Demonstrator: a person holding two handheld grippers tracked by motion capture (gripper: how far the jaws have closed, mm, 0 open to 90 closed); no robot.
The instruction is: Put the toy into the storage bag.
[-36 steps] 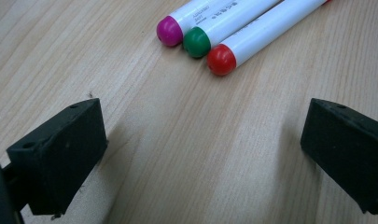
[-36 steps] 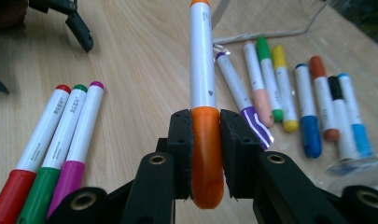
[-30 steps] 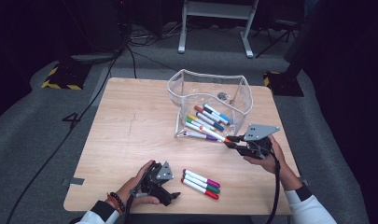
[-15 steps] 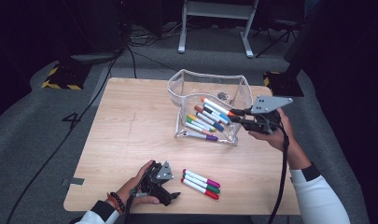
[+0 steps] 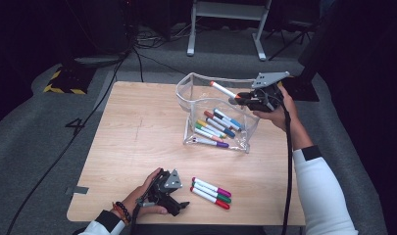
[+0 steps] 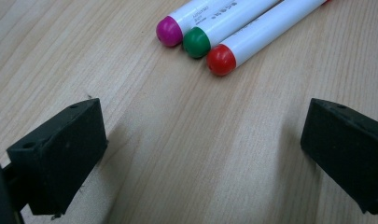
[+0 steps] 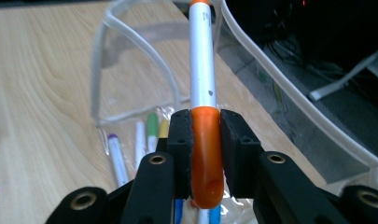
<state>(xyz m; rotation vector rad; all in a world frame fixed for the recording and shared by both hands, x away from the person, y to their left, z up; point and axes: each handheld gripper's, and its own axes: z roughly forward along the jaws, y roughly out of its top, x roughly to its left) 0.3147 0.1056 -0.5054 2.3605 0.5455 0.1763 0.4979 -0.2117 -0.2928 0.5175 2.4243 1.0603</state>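
At the desk's (image 5: 137, 127) near edge the left tongs (image 5: 179, 205) lie low on the wood, jaws wide and empty, just as they did a second ago. Just beside them rest 3 markers (image 5: 210, 193), purple, green and red capped, side by side and untouched.

Farther back, toward the far right corner, stands the clear pouch (image 5: 196, 95) with several markers already lying in its bottom. The right tongs (image 5: 236, 98) have changed most: a second ago they were at the pouch's near right side, low by the desk; now they have risen and moved over its open mouth. Their jaws are narrow, clamped on the cap end of an orange marker (image 7: 201, 70), whose body points out across the opening.

That probably means the orange marker is about to be dropped in, with 3 left to collect.
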